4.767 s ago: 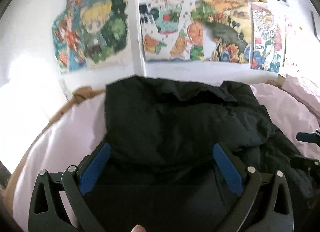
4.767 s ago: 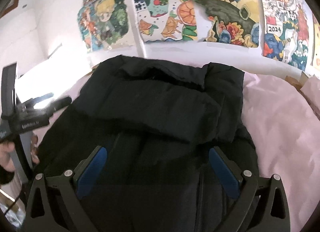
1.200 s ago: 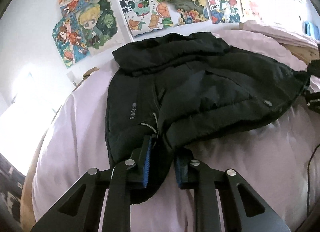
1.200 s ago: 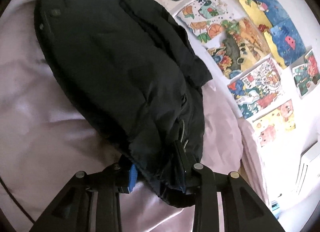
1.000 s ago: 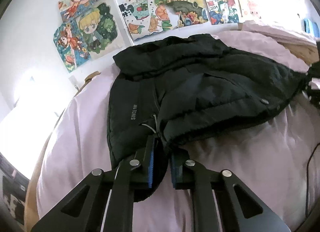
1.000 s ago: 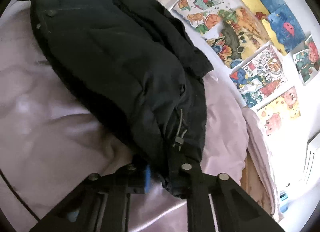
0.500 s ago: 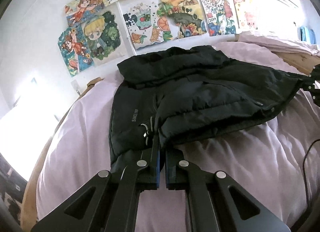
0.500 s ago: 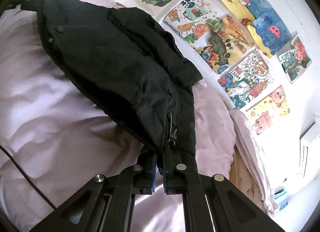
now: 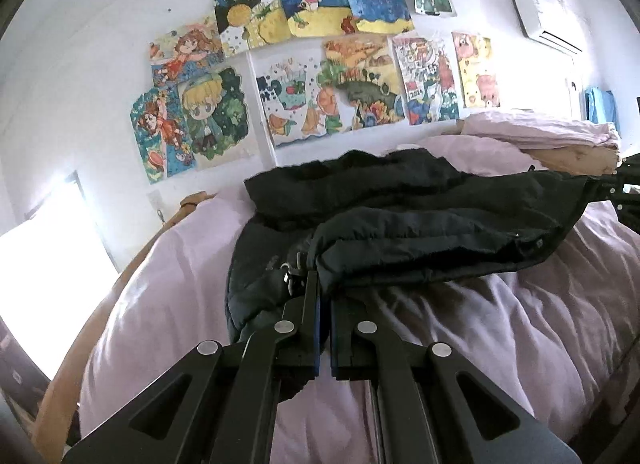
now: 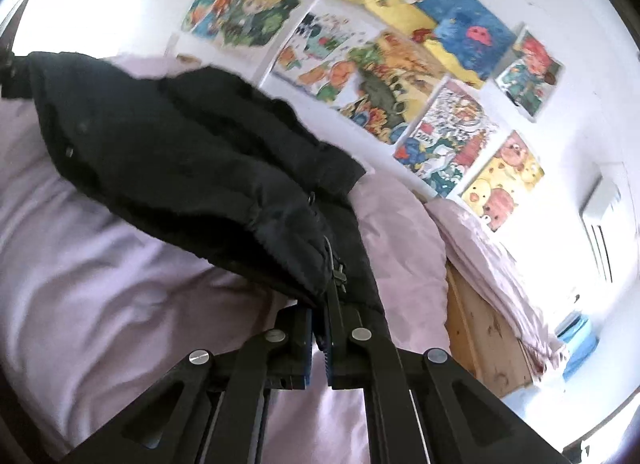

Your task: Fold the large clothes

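We see both grippers clamped on the hem of the black jacket [image 9: 432, 232], one at each lower corner. The left gripper [image 9: 325, 296] has its jaws nearly together, with only a thin fold of fabric and a drawcord toggle [image 9: 289, 273] at the tips. The right gripper [image 10: 320, 328] is likewise pinched narrow on the hem, next to the zipper pull [image 10: 339, 273]. The jacket's hem edge is lifted off the pink sheet [image 9: 460, 328] and stretched between the two tools; the collar end lies on the bed toward the wall. In the left view the right gripper shows at the far right edge, at the hem corner. A snap [image 9: 539, 242] shows on the raised edge. Drawings [image 9: 332, 76] cover the white wall behind the bed. A folded pink quilt [image 9: 540, 132] lies at the bed's far right side.
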Motion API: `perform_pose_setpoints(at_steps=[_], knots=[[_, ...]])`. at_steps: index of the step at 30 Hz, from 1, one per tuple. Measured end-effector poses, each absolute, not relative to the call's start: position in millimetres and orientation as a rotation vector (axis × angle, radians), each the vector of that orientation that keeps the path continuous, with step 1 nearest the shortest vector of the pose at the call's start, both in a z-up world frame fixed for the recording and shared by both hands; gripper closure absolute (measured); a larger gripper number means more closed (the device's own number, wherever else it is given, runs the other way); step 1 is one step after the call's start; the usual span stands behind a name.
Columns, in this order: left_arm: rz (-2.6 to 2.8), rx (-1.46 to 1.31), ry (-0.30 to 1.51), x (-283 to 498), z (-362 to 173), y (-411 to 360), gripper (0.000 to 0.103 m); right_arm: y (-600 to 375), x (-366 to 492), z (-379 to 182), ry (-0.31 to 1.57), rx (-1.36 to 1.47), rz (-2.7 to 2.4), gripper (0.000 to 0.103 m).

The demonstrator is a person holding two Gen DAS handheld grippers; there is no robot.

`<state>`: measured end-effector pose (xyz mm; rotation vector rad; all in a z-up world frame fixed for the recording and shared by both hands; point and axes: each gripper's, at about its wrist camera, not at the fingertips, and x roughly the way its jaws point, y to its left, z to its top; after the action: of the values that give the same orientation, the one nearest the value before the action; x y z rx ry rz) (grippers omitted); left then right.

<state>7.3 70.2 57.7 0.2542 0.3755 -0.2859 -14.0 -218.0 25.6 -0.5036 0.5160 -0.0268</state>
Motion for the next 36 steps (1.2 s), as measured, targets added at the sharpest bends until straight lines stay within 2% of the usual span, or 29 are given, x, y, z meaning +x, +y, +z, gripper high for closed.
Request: perform_pose_setpoints(at_steps=[8, 20, 36], knots=[[-0.300, 0.245, 0.371, 4, 71, 70, 0.101, -218, -28, 39, 0.495, -0.438, -0.017, 0.098], [-0.295, 0.201, 0.271, 31, 113, 62, 0.101, -227, -8, 73, 0.413, -0.401, -0.049, 0.098], [-0.296, 0.221, 0.233, 91, 153, 61, 0.101, -233, 48, 118, 0.340, -0.534, -0.061, 0.098]])
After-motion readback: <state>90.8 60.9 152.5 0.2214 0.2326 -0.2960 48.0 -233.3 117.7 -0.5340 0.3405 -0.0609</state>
